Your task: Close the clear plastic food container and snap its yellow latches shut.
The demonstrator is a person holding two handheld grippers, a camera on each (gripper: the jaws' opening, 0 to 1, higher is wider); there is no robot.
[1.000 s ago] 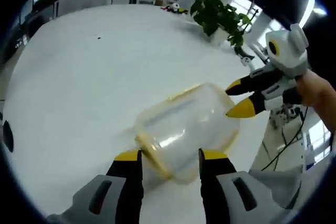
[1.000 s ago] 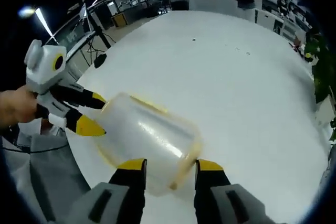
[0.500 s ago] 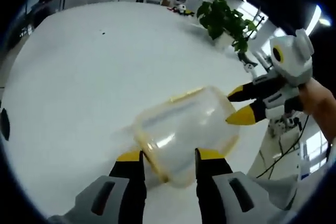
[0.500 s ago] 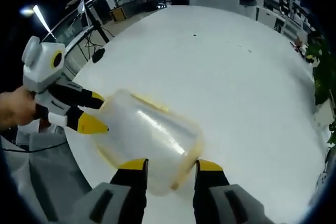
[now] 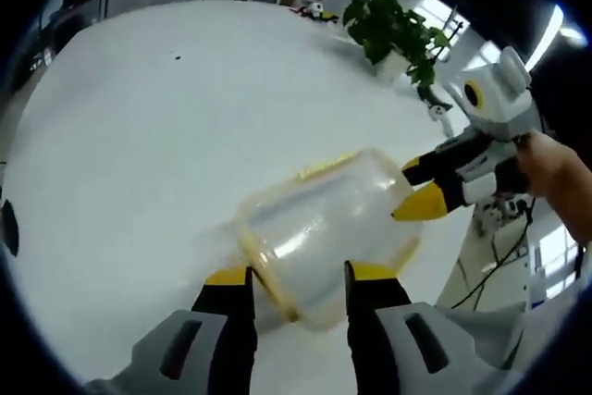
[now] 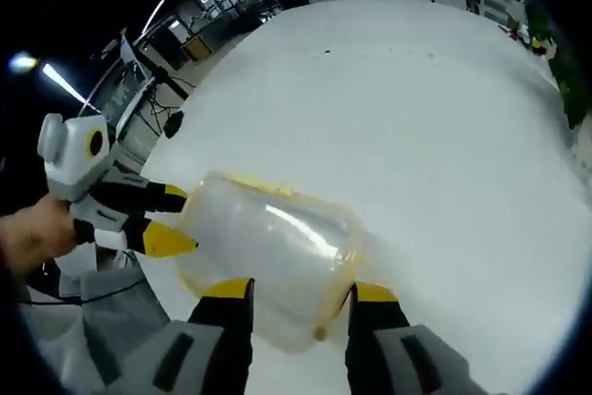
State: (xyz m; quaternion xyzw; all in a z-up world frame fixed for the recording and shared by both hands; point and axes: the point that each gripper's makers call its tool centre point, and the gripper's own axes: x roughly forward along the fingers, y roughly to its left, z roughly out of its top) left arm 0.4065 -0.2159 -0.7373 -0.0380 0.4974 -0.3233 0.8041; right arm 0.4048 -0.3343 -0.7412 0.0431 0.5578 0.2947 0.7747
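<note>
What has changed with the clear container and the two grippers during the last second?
Little has visibly changed. The clear plastic container with the yellow rim lies in the same pose on the white table, between the left gripper and the right gripper. Both sets of jaws stay open at its two ends. The views shifted mainly because the cameras moved.

A broad white bench point(image 5: 139, 127) carries the clear plastic food container point(image 5: 324, 228), which lies on its side near one edge. A potted green plant point(image 5: 393, 34) stands at the bench's far edge.
</note>
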